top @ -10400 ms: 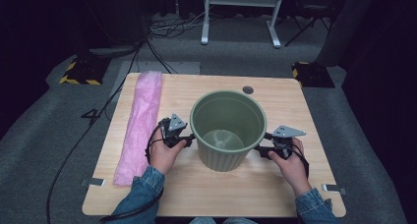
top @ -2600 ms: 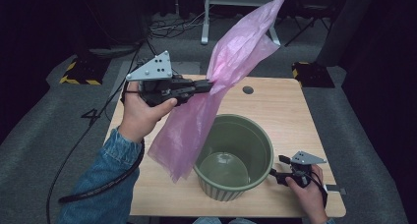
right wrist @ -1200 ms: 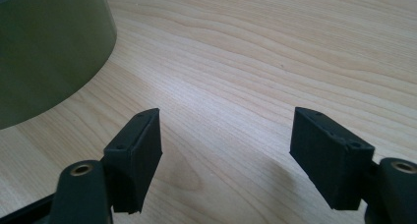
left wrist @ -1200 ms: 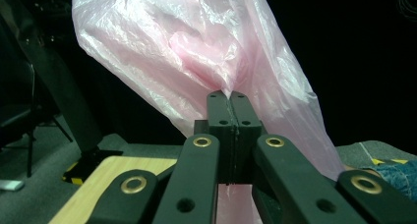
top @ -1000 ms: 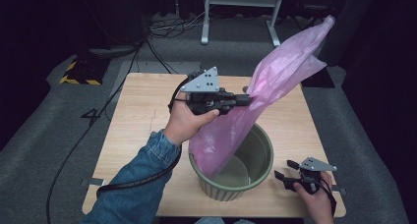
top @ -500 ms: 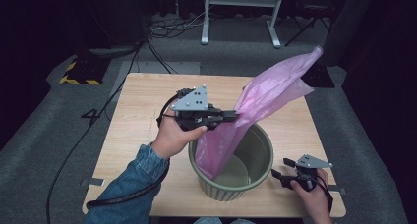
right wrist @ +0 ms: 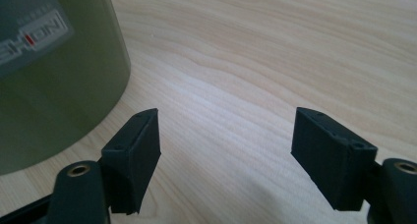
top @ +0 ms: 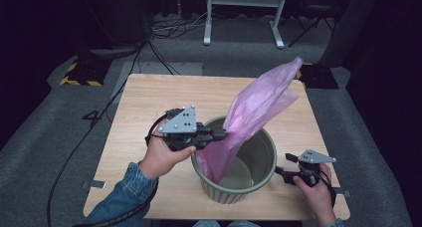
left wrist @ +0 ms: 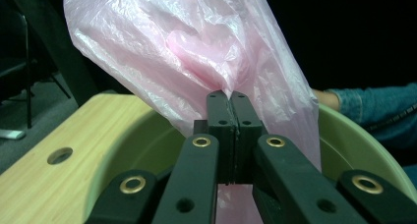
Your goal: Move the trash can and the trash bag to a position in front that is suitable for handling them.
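The left gripper (top: pixel 222 134), raised in the left hand (top: pixel 161 155) at seven o'clock, points toward three o'clock with jaws pressed together, while the right gripper (top: pixel 278 170) rests low at five o'clock, jaws spread wide.

A pink translucent plastic bag (top: pixel 259 112) hangs crumpled and slanted, its lower end inside a round olive-green plastic bin (top: pixel 259 179), its top rising up and to the right above the rim; the bin stands upright on the wooden table's (top: pixel 149 102) near edge.
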{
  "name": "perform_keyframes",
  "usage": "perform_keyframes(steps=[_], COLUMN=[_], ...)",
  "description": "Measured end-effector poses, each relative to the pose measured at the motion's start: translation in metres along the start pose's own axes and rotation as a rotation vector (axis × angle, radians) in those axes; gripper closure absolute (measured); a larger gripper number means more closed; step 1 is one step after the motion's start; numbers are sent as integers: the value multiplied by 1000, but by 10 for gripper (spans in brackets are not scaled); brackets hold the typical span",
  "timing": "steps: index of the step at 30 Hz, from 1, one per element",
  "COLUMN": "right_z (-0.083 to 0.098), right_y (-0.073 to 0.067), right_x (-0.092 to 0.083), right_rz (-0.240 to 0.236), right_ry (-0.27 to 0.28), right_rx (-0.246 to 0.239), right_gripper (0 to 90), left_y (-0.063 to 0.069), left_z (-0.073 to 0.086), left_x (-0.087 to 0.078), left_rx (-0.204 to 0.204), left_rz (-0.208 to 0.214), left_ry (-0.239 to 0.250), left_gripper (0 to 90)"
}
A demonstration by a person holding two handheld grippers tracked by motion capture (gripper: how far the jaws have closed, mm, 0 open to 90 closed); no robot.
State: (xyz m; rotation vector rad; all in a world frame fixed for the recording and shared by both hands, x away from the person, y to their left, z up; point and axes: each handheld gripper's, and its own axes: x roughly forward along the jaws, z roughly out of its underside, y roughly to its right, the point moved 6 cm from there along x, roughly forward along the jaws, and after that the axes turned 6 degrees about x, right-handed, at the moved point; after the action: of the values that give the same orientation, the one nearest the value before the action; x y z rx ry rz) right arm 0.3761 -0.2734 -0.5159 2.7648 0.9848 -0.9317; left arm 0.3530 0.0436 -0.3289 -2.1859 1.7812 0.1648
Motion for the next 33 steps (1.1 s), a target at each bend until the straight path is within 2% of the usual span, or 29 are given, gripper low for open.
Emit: perform_keyframes(steps=[9, 14, 17, 21, 24, 33], right_z=[-23, -50, -66, -87, -96, -116], right_y=[1, 12, 12, 5, 3, 1], right_x=[-3, -20, -29, -36, -38, -46], right_rz=[-31, -29, -36, -52, -43, -52], right_ry=[30, 100, 127, 152, 151, 169], right_rx=[-30, -36, -53, -95, -123, -137], right_gripper=[271, 272, 272, 271, 271, 270], left_y=[14, 25, 25, 26, 28, 28], left_z=[12, 19, 25, 29, 31, 40], left_x=[-3, 0, 2, 2, 3, 1], left_rx=[-22, -23, -39, -52, -57, -91], left_rz=[-19, -20, -31, -51, -57, -56], left_ry=[1, -23, -43, -41, -38, -63], left_gripper=[890, 878, 877, 877, 875, 878])
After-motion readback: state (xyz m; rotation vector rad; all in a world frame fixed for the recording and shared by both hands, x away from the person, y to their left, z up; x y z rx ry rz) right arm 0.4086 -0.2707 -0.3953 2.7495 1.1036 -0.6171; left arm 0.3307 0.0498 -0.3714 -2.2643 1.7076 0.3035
